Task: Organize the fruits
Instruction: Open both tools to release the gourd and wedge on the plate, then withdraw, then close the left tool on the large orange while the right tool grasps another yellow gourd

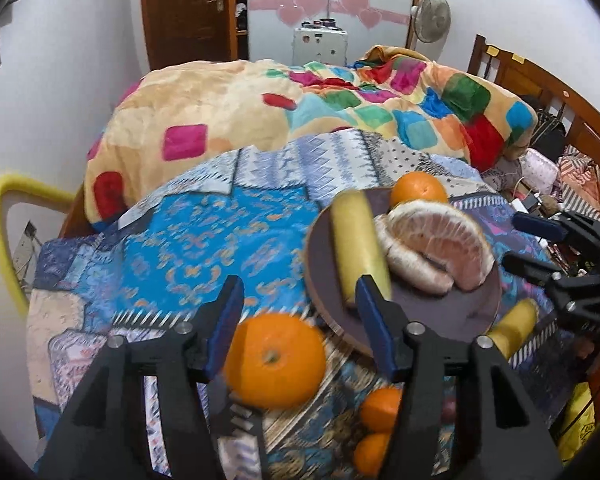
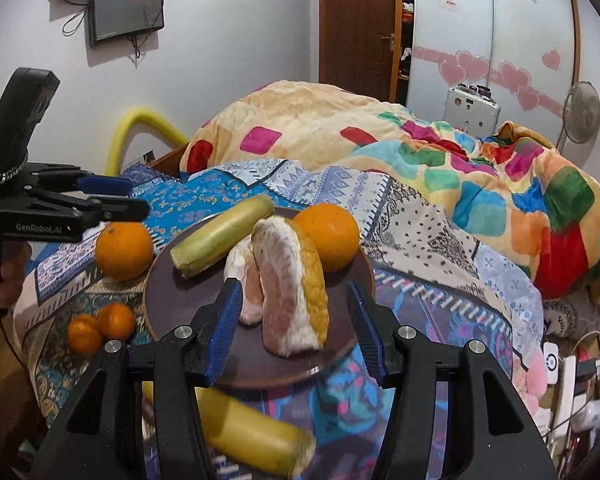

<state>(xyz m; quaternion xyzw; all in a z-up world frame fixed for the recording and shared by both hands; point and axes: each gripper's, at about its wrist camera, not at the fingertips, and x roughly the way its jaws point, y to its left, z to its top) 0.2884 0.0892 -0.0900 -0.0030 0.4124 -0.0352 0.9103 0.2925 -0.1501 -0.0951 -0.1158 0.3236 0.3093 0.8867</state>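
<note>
A dark round plate (image 2: 180, 288) (image 1: 476, 300) lies on the patterned bedspread. On it are a yellow-green fruit piece (image 2: 224, 236) (image 1: 358, 240), peeled pomelo segments (image 2: 288, 280) (image 1: 436, 248) and an orange (image 2: 332, 236) (image 1: 418, 190). A big orange (image 1: 274, 360) (image 2: 124, 250) lies left of the plate, under my open, empty left gripper (image 1: 300, 308) (image 2: 116, 198). Two small tangerines (image 1: 376, 428) (image 2: 100, 326) lie nearby. A second yellow piece (image 2: 256, 436) (image 1: 514, 328) lies off the plate, below my open, empty right gripper (image 2: 292, 316) (image 1: 528, 240).
A colourful blanket (image 1: 260, 112) is heaped on the far side of the bed. A yellow-padded chair frame (image 1: 4, 240) stands at the left edge. Cables, chargers and clutter (image 2: 572, 368) lie at the right by the wooden headboard (image 1: 540, 80).
</note>
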